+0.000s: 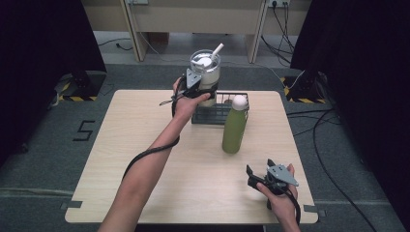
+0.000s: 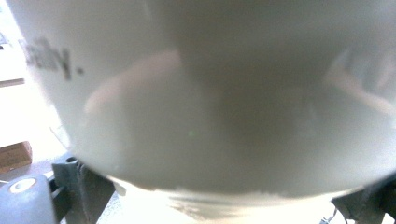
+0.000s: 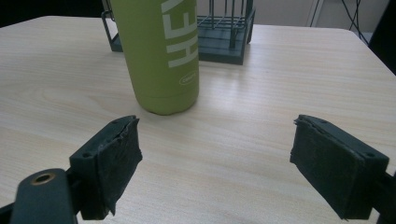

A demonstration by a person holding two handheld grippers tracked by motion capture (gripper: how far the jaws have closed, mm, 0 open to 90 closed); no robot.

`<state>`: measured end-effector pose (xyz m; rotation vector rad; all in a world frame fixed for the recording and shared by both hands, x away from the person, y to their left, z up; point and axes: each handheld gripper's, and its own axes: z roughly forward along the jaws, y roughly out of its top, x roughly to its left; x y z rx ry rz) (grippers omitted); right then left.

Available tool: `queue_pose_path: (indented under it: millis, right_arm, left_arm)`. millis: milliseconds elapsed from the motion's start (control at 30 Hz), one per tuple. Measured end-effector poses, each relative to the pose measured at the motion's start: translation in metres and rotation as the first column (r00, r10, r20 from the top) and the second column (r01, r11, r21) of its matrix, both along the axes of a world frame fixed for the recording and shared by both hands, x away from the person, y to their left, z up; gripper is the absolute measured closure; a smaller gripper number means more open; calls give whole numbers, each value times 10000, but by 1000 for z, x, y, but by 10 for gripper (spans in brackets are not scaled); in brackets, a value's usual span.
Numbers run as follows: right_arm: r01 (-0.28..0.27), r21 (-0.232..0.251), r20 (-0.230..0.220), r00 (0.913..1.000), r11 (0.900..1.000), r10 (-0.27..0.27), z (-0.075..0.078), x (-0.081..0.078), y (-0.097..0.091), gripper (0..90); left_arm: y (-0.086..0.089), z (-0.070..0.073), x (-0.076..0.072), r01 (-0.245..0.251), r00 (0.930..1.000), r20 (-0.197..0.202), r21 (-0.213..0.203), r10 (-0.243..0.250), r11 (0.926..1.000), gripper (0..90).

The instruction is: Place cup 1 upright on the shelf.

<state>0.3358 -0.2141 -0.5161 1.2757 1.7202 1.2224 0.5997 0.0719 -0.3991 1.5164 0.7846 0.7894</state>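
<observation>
A white tumbler (image 1: 205,72) with a clear lid and a straw is held up over the far end of a dark wire basket (image 1: 220,113). My left gripper (image 1: 205,94) is shut on its lower body. In the left gripper view the tumbler's wall (image 2: 210,93) sits very close, between the two jaws at the bottom corners. A green bottle (image 1: 235,126) with a white cap stands upright on the table just in front of the basket. My right gripper (image 1: 259,166) hovers open near the front right of the table. It faces the green bottle (image 3: 161,56), with nothing between its pads.
The wire basket (image 3: 224,32) stands behind the bottle at the table's far edge. Bare wooden table (image 1: 145,145) spreads to the left and front. Cables and dark curtains lie beyond the table on both sides.
</observation>
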Motion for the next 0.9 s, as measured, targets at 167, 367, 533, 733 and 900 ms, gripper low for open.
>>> queue_pose_path:
  millis: [167, 367, 533, 733, 900]
  right_arm:
    - [-8, -34, -19, 10000, 10000, 8, 0, 0, 0, 154]
    - [-17, -33, -46, 10000, 10000, 17, -1, 0, 1, 154]
    - [-20, -29, -70, 10000, 10000, 20, -1, 0, 1, 154]
    - [-24, -27, -84, 10000, 10000, 24, -1, 0, 1, 154]
    - [-75, -20, -92, 9999, 10000, 75, -1, 0, 2, 154]
  left_arm:
    - [-1, -2, 2, -27, 10000, -65, 68, 27, 10000, 89]
    - [-1, -6, 6, -48, 10000, 81, 503, 44, 9987, 88]
    - [-4, -13, 6, -50, 9996, -286, 198, 56, 9998, 88]
    - [-5, -19, 9, -76, 9991, -417, 280, 88, 9996, 89]
    - [-6, -24, 10, -110, 9983, -563, 308, 127, 9995, 88]
